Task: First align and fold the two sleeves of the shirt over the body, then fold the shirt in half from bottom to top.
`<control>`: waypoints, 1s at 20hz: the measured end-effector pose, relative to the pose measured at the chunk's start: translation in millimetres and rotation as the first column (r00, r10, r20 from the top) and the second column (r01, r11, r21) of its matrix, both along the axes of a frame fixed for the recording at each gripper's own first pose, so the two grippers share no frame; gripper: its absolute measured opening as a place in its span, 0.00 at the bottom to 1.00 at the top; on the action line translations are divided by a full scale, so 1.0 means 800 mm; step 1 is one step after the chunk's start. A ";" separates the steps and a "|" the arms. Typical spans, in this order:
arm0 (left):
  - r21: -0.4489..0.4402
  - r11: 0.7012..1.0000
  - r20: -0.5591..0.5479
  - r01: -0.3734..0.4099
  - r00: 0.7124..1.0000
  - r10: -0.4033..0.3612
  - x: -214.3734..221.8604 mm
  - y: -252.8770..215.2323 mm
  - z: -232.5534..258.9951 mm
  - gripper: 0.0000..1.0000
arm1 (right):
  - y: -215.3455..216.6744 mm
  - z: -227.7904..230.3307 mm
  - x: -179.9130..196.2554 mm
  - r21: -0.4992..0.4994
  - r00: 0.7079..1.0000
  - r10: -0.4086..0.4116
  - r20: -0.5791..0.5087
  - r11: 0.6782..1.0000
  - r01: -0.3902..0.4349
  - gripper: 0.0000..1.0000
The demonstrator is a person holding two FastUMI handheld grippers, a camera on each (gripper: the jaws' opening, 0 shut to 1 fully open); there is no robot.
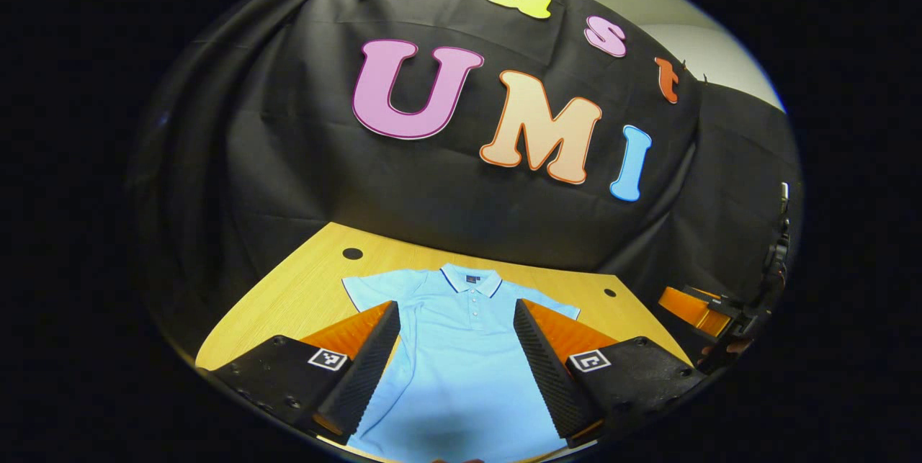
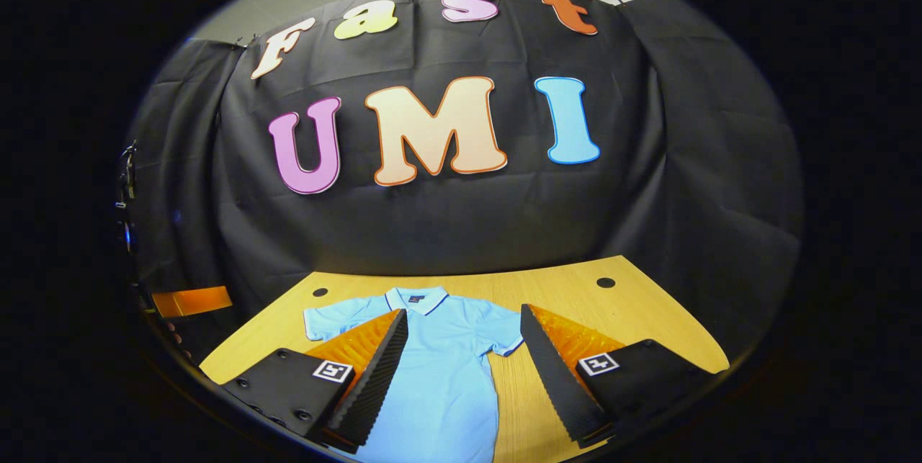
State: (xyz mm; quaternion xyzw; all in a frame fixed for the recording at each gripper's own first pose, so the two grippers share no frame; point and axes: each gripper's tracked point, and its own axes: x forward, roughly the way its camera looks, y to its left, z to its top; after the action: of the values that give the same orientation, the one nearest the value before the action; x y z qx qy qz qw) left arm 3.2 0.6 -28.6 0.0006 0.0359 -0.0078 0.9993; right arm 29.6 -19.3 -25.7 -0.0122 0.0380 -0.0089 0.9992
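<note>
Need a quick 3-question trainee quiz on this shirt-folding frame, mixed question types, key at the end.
1. True or false: the shirt lies flat and unfolded on the table.
2. Which way does its collar point? A) toward the booth wall B) toward the grippers
3. Fill in: the left gripper and right gripper are both ____.

Key: 1 true; 2 A; 3 open, holding nothing.

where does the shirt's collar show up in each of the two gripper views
Left gripper view: the collar sits just below centre, at the top of the light blue shirt, above the gap between the fingers.
Right gripper view: the collar sits left of centre, above the nearer finger on the left.
Shared landmark: the wooden table under the shirt.
</note>
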 end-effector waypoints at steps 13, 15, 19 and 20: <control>-0.016 1.000 -0.067 -0.012 0.998 0.011 0.007 -0.022 -0.015 0.95 | -0.110 -0.135 0.258 0.057 0.965 -0.064 -0.253 0.995 0.081 0.93; -0.023 0.999 -0.080 -0.023 0.997 0.021 0.015 -0.025 -0.019 0.95 | -0.123 -0.169 0.292 0.071 0.950 -0.073 -0.304 0.993 0.099 0.98; -0.034 0.998 -0.105 -0.060 0.993 0.056 0.023 -0.023 -0.030 0.95 | -0.155 -0.222 0.335 0.070 0.915 -0.114 -0.388 0.986 0.152 0.98; -0.039 0.997 -0.112 -0.066 0.992 0.061 0.027 -0.023 -0.033 0.95 | -0.161 -0.230 0.342 0.070 0.910 -0.123 -0.395 0.984 0.164 0.93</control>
State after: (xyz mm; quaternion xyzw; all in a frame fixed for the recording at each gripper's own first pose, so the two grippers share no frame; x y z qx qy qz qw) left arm 24.4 -18.0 -54.8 -0.0221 0.0910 0.0232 0.9953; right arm 302.9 -147.9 -209.4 0.0400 0.2369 -0.0778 0.9676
